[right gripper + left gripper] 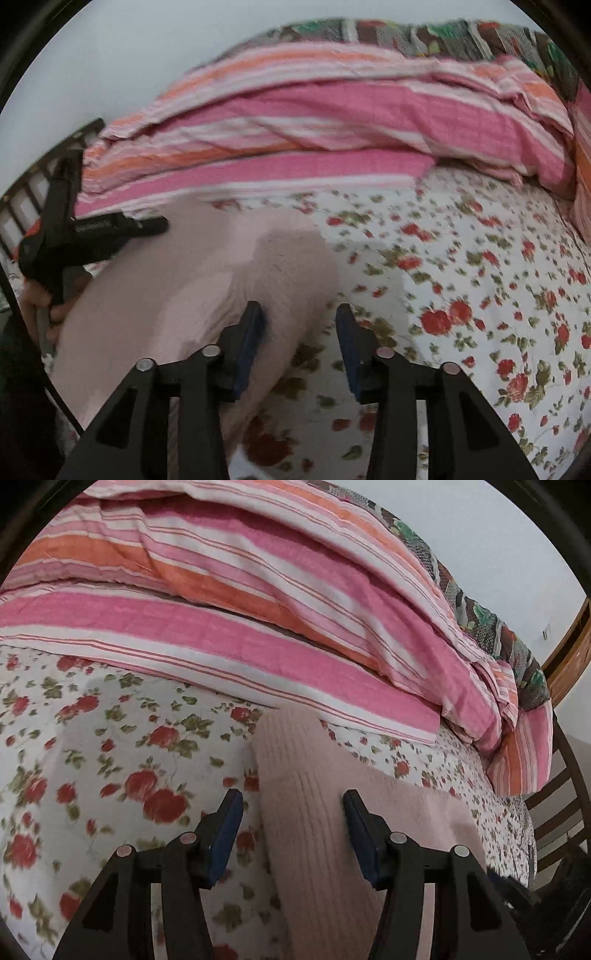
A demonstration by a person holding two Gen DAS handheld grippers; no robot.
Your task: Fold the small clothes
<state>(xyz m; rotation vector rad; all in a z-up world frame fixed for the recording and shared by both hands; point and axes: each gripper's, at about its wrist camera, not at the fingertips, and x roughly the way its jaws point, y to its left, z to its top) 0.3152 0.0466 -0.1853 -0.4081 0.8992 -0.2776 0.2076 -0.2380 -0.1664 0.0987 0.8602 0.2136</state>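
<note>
— Where was the garment?

— The pale pink knit top (314, 812) lay on the floral bedsheet (110, 738), near the striped quilt (258, 609) bunched at the far side.

— And your left gripper (291, 805)?

— I had its jaws spread wide, straddling a ribbed sleeve, gripping nothing.

— The right gripper (301, 317)?

— Also spread apart, over the top's right edge, its left pad (255, 328) against the knit.
</note>
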